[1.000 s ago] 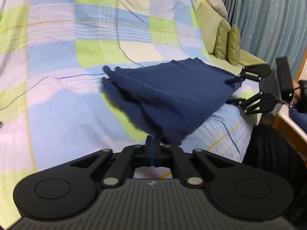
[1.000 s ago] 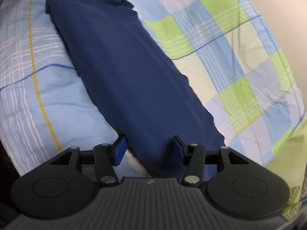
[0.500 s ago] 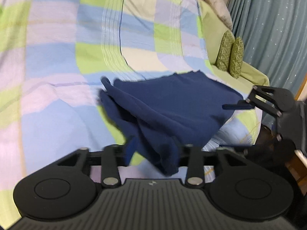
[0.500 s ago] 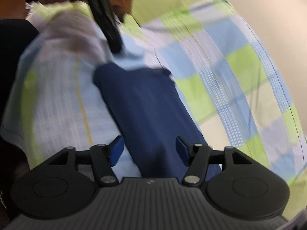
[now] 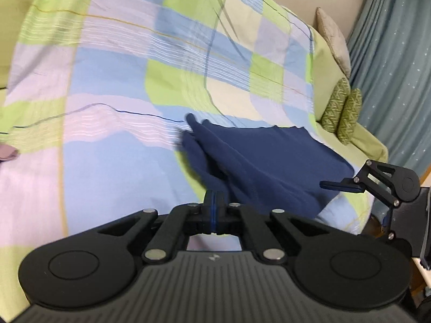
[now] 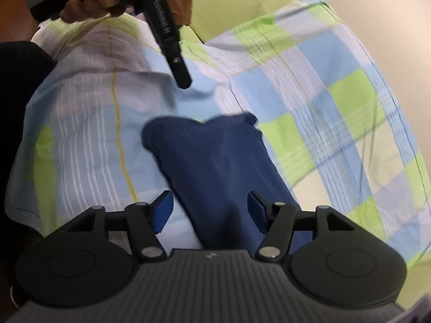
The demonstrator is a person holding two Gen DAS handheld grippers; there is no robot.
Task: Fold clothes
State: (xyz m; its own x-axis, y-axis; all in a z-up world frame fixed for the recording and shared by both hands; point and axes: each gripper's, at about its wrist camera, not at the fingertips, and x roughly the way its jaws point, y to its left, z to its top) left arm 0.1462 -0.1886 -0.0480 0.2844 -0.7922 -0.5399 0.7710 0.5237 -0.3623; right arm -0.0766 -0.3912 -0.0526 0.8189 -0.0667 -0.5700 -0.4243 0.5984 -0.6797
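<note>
Navy garment (image 5: 269, 161) on checked bedspread (image 5: 107, 53), seemingly just beyond closed left hand-held gripper (image 5: 214, 202)

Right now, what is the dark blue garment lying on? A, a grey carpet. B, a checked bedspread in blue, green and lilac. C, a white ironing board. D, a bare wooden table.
B: the dark blue garment lies on the checked bedspread, whose blue, green and lilac squares surround it in both wrist views.

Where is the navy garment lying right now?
The navy garment lies on the checked bedspread, centre-right in the left wrist view, just ahead of both hand-held grippers, below the two green patterned cushions.
</note>
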